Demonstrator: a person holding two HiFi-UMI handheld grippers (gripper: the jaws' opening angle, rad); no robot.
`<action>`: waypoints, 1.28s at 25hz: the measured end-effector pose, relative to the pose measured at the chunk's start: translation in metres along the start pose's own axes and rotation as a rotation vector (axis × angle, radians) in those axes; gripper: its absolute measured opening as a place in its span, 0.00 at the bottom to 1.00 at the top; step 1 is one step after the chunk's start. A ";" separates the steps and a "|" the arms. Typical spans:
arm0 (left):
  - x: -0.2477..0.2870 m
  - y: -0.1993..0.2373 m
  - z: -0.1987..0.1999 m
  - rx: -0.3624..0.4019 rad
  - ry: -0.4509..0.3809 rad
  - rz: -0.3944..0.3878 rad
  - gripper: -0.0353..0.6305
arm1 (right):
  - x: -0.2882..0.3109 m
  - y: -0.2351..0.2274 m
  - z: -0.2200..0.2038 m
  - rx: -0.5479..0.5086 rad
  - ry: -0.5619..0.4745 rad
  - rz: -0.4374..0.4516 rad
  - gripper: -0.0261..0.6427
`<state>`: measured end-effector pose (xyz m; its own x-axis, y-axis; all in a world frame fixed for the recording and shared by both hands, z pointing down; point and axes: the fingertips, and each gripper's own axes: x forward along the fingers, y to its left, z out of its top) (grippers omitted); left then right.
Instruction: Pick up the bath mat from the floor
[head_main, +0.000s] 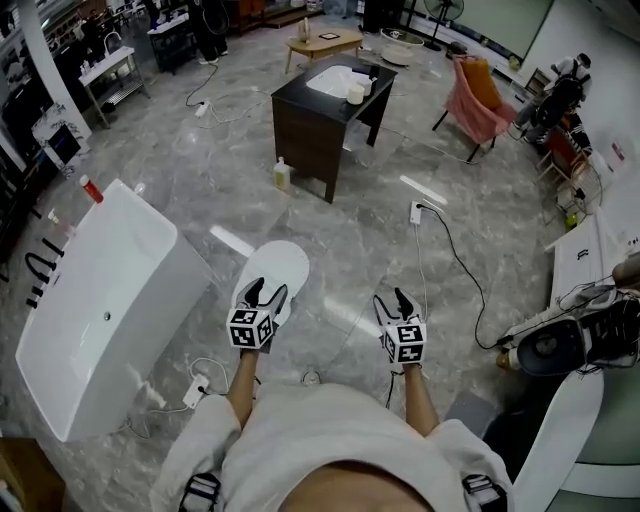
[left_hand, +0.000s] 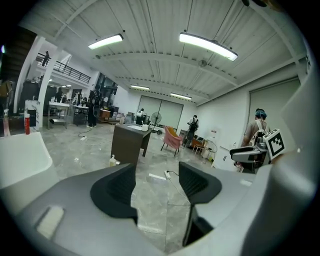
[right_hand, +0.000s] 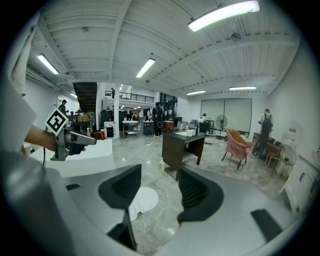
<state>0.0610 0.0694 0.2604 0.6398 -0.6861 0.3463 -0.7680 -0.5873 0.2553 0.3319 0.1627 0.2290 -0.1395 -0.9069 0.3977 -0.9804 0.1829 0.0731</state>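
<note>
White oval bath mat (head_main: 283, 268) lies flat on the glossy grey marble floor (head_main: 350, 250) in the head view, left tool (head_main: 263, 290) hanging over its 6 o'clock edge, right tool (head_main: 392, 298) at its 4 o'clock. Left gripper view: jaws apart, empty, aimed across the room. Right gripper view: jaws apart, empty, mat at 7 o'clock. Risks: pads skidding off the thin edge, and the black floor cable (head_main: 455, 262) snagging a step.

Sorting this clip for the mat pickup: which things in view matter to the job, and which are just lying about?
Job: bath mat, flat on the floor; left gripper and right gripper, both open and empty.
Lying about: bathtub, dark cabinet, pink chair, bottle, power strip.
</note>
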 end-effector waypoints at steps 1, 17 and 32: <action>0.007 0.004 0.004 0.007 0.000 -0.007 0.47 | 0.006 -0.002 0.000 0.005 0.002 -0.008 0.40; 0.047 0.039 0.021 0.016 0.003 -0.025 0.47 | 0.048 -0.010 0.004 0.038 0.012 -0.038 0.40; 0.083 0.082 0.041 0.001 0.004 0.060 0.47 | 0.120 -0.029 0.017 0.040 0.020 0.023 0.39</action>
<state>0.0520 -0.0531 0.2730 0.5929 -0.7182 0.3643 -0.8047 -0.5458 0.2335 0.3416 0.0419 0.2589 -0.1600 -0.8946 0.4173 -0.9818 0.1882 0.0271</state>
